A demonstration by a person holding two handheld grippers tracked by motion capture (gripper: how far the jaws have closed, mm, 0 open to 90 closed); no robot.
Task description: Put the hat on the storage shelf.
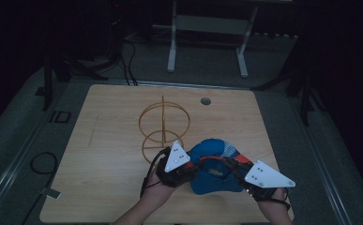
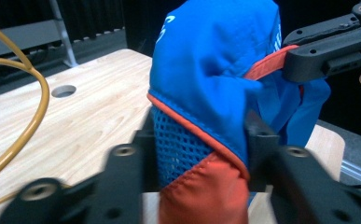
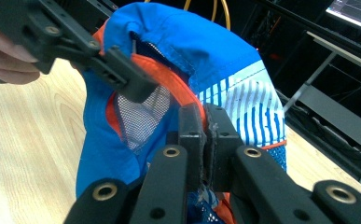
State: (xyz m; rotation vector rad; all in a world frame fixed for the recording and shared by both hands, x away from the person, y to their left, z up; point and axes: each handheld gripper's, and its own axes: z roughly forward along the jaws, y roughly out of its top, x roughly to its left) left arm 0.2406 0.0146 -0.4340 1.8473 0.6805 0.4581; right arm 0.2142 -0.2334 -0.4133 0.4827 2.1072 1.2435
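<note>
A blue fabric cap (image 1: 216, 151) with orange trim, mesh and a white-striped panel hangs above the front right of the wooden table (image 1: 109, 164), held between both grippers. My left gripper (image 1: 194, 165) is shut on its left side; in the left gripper view the left gripper (image 2: 201, 135) clamps blue mesh and orange trim of the cap (image 2: 206, 60). My right gripper (image 1: 233, 165) pinches the right side; in the right gripper view the right gripper (image 3: 205, 126) has its jaws pressed together on a thin edge of the cap (image 3: 206, 51).
A golden wire stand (image 1: 163, 126) with two rings on a post stands mid-table, just behind the left gripper; its wire (image 2: 29, 116) curves at the left. A round hole (image 1: 205, 101) sits near the table's far edge. A white desk frame (image 1: 207, 28) stands beyond.
</note>
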